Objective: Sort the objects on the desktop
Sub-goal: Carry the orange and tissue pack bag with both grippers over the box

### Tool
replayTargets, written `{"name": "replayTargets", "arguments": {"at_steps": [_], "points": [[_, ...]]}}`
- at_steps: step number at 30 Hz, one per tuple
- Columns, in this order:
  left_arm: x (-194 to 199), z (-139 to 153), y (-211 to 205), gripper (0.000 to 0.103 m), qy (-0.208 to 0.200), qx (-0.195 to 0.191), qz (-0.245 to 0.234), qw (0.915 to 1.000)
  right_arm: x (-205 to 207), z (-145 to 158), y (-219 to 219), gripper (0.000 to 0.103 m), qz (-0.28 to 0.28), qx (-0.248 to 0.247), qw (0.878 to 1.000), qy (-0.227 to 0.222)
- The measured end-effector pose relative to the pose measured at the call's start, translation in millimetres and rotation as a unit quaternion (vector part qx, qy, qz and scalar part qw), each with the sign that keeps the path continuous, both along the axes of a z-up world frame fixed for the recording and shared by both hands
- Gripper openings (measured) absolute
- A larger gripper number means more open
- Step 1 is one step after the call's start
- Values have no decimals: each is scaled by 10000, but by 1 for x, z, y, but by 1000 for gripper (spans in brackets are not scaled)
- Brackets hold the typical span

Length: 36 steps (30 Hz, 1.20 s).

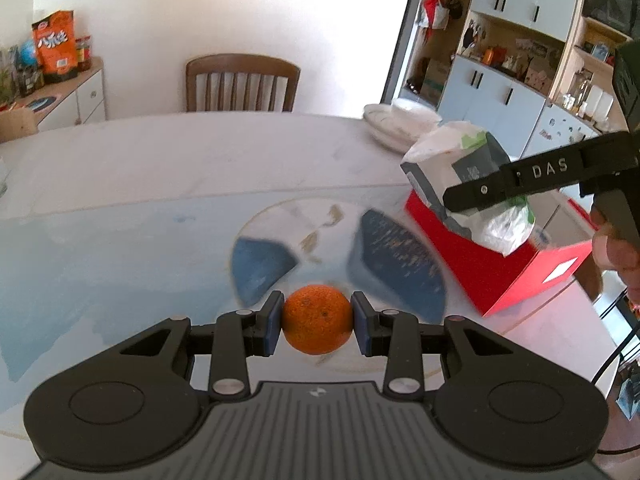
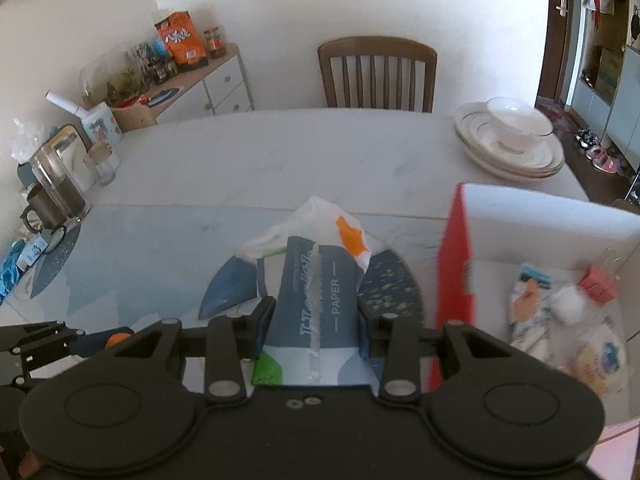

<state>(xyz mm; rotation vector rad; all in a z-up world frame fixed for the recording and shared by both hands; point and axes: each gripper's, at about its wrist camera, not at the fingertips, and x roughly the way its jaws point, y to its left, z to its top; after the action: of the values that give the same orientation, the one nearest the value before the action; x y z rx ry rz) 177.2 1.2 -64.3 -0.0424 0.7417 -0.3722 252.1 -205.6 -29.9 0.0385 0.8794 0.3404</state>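
My left gripper (image 1: 317, 326) is shut on an orange (image 1: 317, 320) and holds it above a round patterned placemat (image 1: 304, 236). My right gripper (image 2: 312, 320) is shut on a tissue paper pack (image 2: 316, 292), grey-blue and white with green and orange patches. In the left wrist view the pack (image 1: 460, 172) hangs over the near edge of a red box (image 1: 500, 264). The red box (image 2: 454, 264) lies right of the pack in the right wrist view, with several small items inside. The left gripper (image 2: 100, 340) shows at the lower left there.
Stacked white plates with a bowl (image 2: 512, 140) stand at the table's far right. A wooden chair (image 2: 376, 72) is behind the table. A glass jar (image 2: 56, 188), a mug and small items crowd the left edge. A sideboard (image 2: 192, 84) holds snacks.
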Motion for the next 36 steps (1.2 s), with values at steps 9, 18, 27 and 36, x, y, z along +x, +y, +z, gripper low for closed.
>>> {"name": "replayTargets", "arguments": {"at_steps": [9, 18, 27, 36], "points": [[10, 20, -59, 35, -54, -82, -206, 9997, 3, 10, -63, 38, -206, 65, 9997, -95], [22, 30, -113, 35, -97, -129, -480, 9987, 5, 9, -121, 38, -500, 83, 9986, -140], [42, 39, -157, 35, -199, -126, -840, 9962, 5, 3, -162, 38, -810, 55, 9966, -125], [64, 39, -202, 35, -200, -101, -1251, 9919, 9, -9, -201, 38, -1133, -32, 9936, -32]]}}
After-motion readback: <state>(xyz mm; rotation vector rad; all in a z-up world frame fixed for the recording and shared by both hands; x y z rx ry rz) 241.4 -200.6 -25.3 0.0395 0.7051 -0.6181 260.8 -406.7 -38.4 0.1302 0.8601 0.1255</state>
